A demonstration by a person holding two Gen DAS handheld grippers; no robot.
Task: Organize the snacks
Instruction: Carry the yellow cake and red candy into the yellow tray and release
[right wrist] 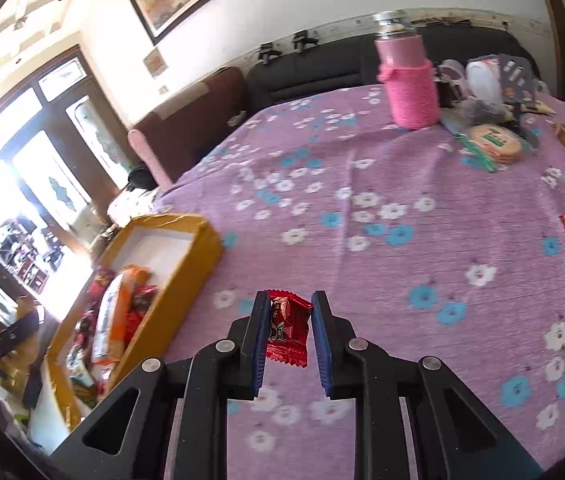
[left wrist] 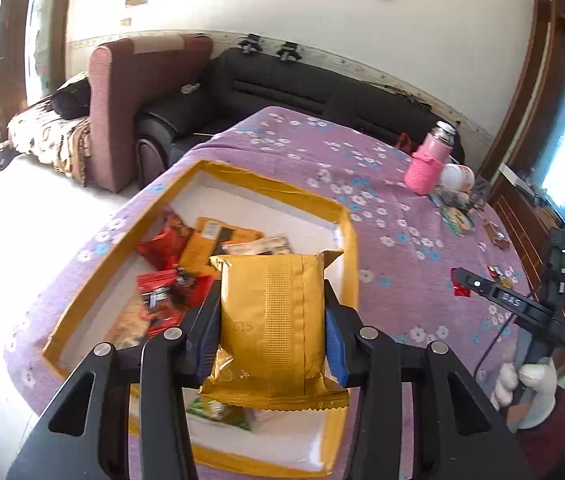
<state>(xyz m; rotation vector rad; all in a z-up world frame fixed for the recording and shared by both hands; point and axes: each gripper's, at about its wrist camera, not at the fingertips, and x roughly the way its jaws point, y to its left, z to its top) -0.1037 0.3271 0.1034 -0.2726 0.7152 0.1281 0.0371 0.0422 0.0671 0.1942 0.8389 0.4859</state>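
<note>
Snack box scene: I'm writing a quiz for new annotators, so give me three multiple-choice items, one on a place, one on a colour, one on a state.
1. Where is the gold packet?
A. Held above the yellow-rimmed box
B. Beside the pink flask
C. On the sofa

2. What colour is the small wrapper in the right gripper?
A. Green
B. Red
C. Blue

3. What state is the left gripper in?
A. Open and empty
B. Out of view
C. Shut on the gold packet

Answers: 1 A, the box lies under it; 2 B, red foil shows between the pads; 3 C, both pads press its sides.
</note>
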